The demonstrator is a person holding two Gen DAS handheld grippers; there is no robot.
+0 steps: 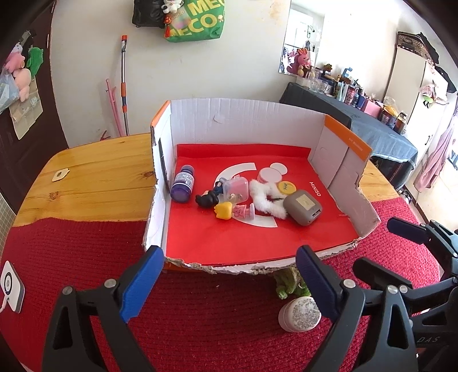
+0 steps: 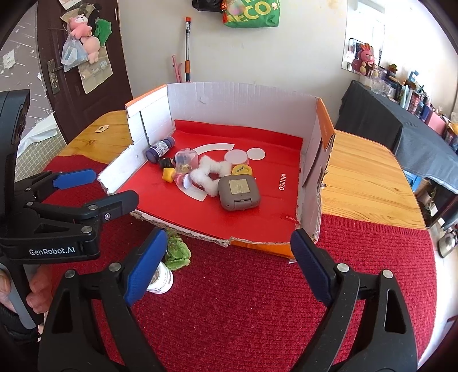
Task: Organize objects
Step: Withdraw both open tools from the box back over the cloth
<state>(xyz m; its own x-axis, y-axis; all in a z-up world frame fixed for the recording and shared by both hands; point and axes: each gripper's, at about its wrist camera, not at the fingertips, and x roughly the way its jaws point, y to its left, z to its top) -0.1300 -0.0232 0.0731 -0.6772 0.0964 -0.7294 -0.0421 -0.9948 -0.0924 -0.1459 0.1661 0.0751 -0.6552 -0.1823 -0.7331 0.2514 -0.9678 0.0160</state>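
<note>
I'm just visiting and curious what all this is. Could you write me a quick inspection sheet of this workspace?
Surface: wooden table partly under a red knitted mat.
Job's things: open cardboard box holds a purple bottle, clear case, white fluffy scrunchie, grey case, yellow tin and small figurines; a green plush toy and round jar lie outside on the mat.
Clutter: small wooden tag on the table.
Grippers: left gripper and right gripper both open, empty.
Cables: nothing seen.
Surroundings: green bag, mop, crowded side table.
</note>
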